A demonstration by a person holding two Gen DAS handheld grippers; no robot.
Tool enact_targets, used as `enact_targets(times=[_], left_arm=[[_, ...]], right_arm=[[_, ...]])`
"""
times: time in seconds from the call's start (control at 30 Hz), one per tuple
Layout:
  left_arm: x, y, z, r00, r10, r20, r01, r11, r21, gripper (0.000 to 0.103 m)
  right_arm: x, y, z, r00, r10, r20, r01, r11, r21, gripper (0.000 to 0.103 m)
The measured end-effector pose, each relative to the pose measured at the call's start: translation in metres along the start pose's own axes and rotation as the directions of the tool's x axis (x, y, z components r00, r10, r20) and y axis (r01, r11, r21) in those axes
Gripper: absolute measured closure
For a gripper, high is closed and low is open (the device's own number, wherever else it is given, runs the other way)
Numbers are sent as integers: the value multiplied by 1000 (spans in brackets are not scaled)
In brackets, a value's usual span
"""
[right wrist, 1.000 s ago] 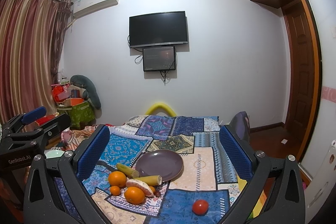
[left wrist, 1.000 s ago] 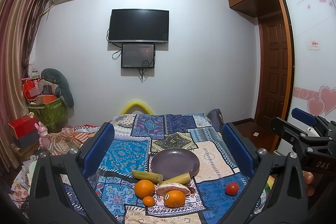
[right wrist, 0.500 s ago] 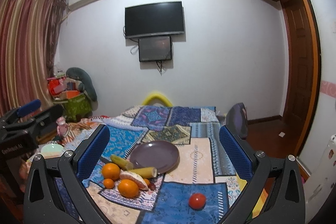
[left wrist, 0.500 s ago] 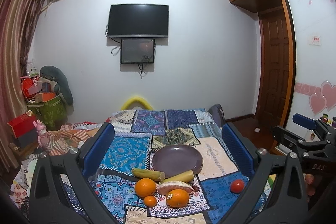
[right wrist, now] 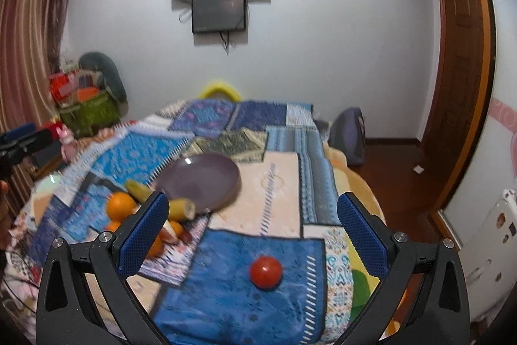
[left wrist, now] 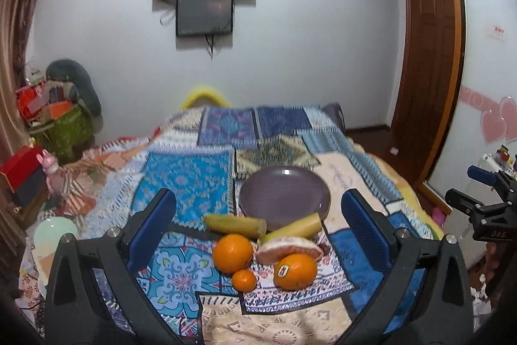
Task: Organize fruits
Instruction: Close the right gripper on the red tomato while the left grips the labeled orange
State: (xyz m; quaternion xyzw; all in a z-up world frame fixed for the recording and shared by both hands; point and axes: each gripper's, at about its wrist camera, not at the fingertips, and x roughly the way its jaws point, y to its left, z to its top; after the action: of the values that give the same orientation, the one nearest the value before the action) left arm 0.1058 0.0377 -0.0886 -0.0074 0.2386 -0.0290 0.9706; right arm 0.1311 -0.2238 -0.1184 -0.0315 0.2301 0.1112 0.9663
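With fingers spread wide and empty, the left gripper (left wrist: 258,209) and right gripper (right wrist: 252,215) have dropped closer to the bed (left wrist: 187,180), where oranges (left wrist: 233,253), bananas (left wrist: 234,223) and a tomato (right wrist: 266,273) lie at lower centre, none yet on the purple plate (left wrist: 286,193).

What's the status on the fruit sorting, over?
Left gripper open, empty, over the fruit pile. Right gripper open, empty, above the tomato. Purple plate bare, no fruit on it. Nothing in the way.
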Motion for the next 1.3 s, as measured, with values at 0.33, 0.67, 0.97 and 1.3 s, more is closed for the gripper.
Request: enact_targets(times=[0.33,0.67,0.97,1.3], left_arm=[[60,-7,-29,973,-71,-217,77,997,19,19],[104,-22,-54,904,-165,-395,167,985,-29,30],[131,-32,-78,853,-182,-490,179,982,-52,30],[156,-39,-95,823,-176,-540,171,983,-60,30]], right_arm=[[49,-19,-30,978,53,-203,-46,998,37,19],[84,-31,-54,943,98,-318,-71,993,95,35],[108,-33,-71,916,121,-382,-83,990,114,35],[133,-35,-90,880,151,-450,-97,985,139,48]])
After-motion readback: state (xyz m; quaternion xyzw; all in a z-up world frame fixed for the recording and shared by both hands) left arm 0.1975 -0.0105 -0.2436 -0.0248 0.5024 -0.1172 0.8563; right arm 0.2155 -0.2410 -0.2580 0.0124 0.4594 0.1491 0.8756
